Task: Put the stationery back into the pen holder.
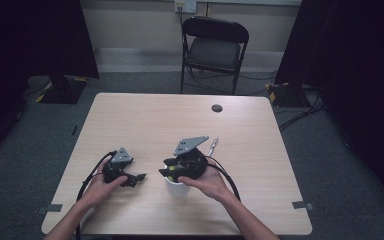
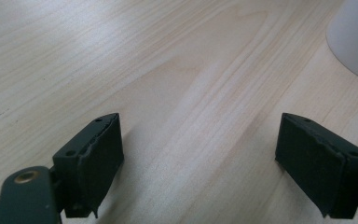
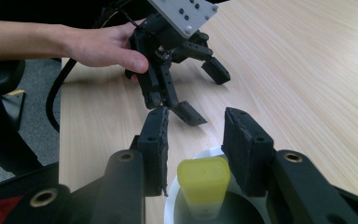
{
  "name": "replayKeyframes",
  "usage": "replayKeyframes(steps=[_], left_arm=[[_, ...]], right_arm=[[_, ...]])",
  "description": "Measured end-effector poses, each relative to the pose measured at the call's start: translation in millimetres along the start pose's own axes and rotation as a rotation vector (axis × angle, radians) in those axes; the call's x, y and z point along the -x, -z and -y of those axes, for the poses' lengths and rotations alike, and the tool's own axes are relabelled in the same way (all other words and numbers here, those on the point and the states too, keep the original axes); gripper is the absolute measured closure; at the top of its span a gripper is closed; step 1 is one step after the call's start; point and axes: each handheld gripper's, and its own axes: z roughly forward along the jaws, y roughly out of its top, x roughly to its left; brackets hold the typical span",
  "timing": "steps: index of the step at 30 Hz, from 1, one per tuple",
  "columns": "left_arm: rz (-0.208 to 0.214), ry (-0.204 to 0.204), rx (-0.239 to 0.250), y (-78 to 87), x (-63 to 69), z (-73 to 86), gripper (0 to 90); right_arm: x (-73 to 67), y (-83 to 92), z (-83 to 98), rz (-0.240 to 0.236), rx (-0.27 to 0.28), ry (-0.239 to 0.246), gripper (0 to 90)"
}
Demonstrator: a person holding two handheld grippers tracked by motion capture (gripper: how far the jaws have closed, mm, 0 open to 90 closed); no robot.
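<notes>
A white cup [image 1: 177, 189] stands on the wooden table [image 1: 145, 115] near its front edge. A yellow, flat-topped marker-like thing [image 3: 204, 179] stands upright in the cup [image 3: 168, 210]. My right gripper [image 3: 196, 135] hovers just over the rim, its jaws either side of the yellow top with a small gap on the left, so it is open. In the high view the right gripper [image 1: 167, 173] sits over the cup. My left gripper [image 1: 139, 177] rests on the table to the cup's left, open with nothing between its jaws [image 2: 200, 154]. The cup's white wall [image 2: 356, 37] is just beyond it.
A silver pen [image 1: 212, 146] lies on the table behind the right gripper. A dark round grommet [image 1: 217, 108] sits near the far edge. A black folding chair [image 1: 214, 47] stands beyond the table. The left hand [image 3: 102, 46] holds the left gripper [image 3: 204, 93] near the table's left edge.
</notes>
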Motion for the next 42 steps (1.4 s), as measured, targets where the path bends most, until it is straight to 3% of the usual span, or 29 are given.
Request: replayKeyframes(steps=[9, 24, 33, 42], left_arm=[[0.0, -0.007, -0.004, 0.3, -0.5, -0.1, 14.5], [0.001, -0.011, -0.01, 0.6, -0.7, -0.1, 14.5], [0.001, -0.019, -0.016, 0.9, -1.2, -0.2, 14.5], [0.001, -0.019, -0.016, 0.9, -1.2, -0.2, 14.5]], right_arm=[[5.8, 11.8, -1.4, 0.011, 0.041, -0.029, 54.4], [20.8, 35.5, 2.0, 0.071, 0.076, -0.082, 55.2], [30.8, 57.9, 16.0, 0.137, 0.081, -0.106, 55.7], [41.9, 65.5, 36.8, 0.207, 0.058, -0.133, 55.0]])
